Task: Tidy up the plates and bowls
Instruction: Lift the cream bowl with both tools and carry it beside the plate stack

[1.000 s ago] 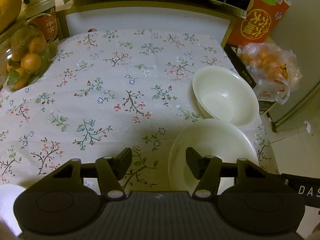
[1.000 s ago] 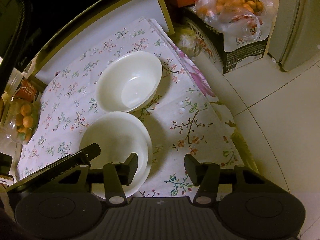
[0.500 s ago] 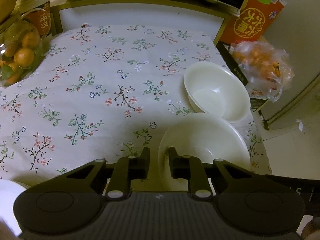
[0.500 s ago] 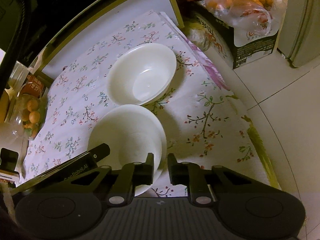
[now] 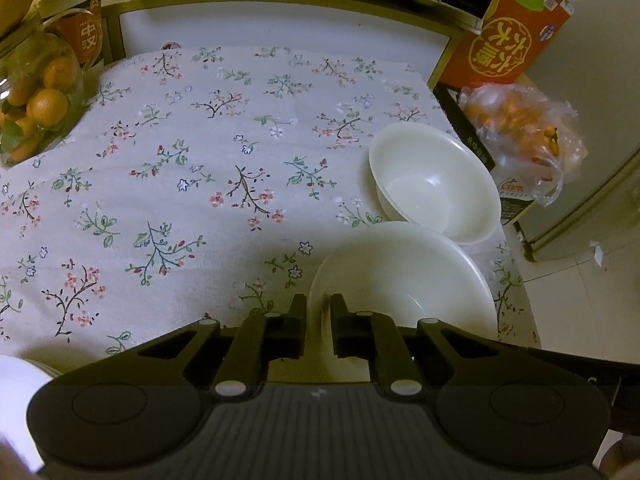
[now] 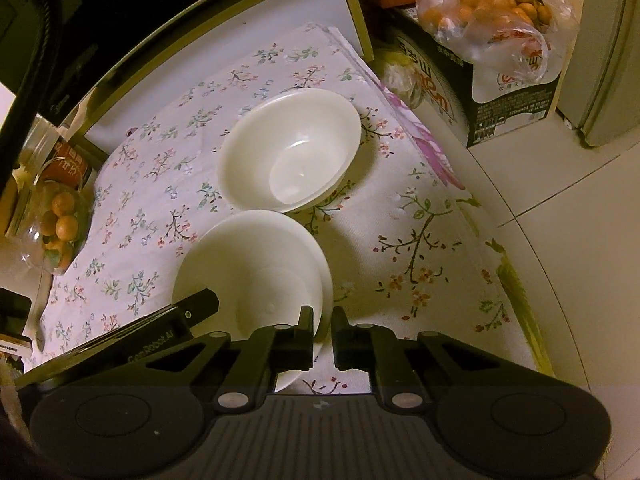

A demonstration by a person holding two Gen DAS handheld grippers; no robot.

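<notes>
Both grippers pinch opposite rim edges of the near bowl.

The left gripper (image 5: 319,310) is narrowed to a slim gap astride the rim of the near bowl (image 5: 404,280); the right gripper (image 6: 323,322) is equally narrow at that bowl's other side. In the right view the rim passes between the fingers, with what appears to be a second rim, possibly a plate, just beneath; which of these is clamped cannot be told. Judgement: a grip on two opposite edges keeps a wide, smooth vessel level for lifting. The near bowl is plain white, glossy, shallow, upright and empty, directly ahead of both fingertips. The far bowl (image 5: 434,184), same colour and deeper, sits just beyond, rims nearly touching; judged the likely nesting partner. Both rest on the floral cloth (image 5: 180,168), near its edge on the right gripper's side.
</notes>
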